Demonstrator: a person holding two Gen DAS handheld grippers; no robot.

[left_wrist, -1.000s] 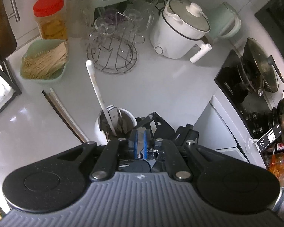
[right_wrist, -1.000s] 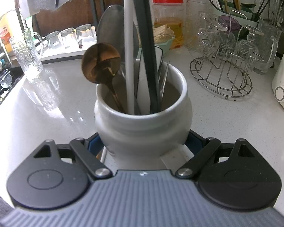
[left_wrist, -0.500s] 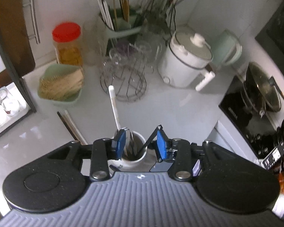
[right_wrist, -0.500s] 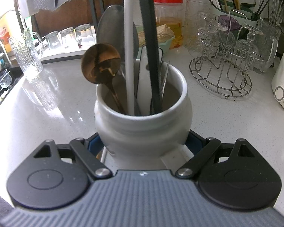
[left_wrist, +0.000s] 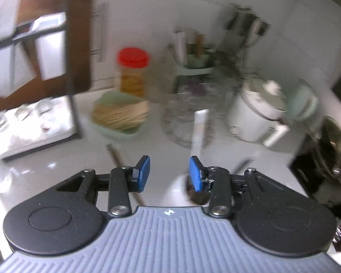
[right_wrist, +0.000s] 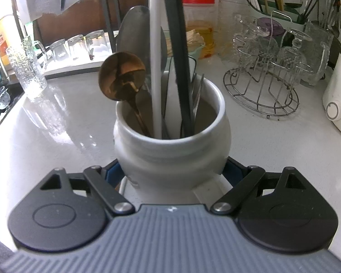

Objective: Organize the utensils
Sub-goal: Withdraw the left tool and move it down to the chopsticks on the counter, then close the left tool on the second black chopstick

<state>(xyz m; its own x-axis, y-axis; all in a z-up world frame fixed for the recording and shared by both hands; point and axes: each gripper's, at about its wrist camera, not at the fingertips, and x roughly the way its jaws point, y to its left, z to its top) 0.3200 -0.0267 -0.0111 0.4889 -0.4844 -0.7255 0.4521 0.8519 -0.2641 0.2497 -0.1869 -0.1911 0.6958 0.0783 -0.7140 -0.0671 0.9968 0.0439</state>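
My right gripper [right_wrist: 172, 170] is shut on the lower body of a white ceramic utensil jar [right_wrist: 170, 150] standing on the counter. The jar holds a brass spoon [right_wrist: 121, 79], a white handle [right_wrist: 154, 68], a black handle [right_wrist: 179, 56] and a steel ladle [right_wrist: 134, 29]. The left wrist view is blurred. My left gripper [left_wrist: 169, 174] is open above the counter with nothing between its blue pads [left_wrist: 145, 173]. The jar's dark mouth [left_wrist: 196, 196] peeks out under its right finger, and the white handle [left_wrist: 199, 127] rises past it. Dark chopsticks [left_wrist: 116, 157] lie on the counter to the left.
At the back stand a red-lidded jar [right_wrist: 199, 22], a green bowl of sticks [left_wrist: 120, 116], a wire glass rack [right_wrist: 261, 84] and a white cooker [left_wrist: 254, 113]. A tray of upturned glasses [right_wrist: 79, 45] is on the left. A stove with pans [left_wrist: 329, 154] is on the right.
My left gripper opened, letting go of the black-handled utensil in the jar, then drew back and swung left with its view tilting up. The right gripper and jar stayed still.
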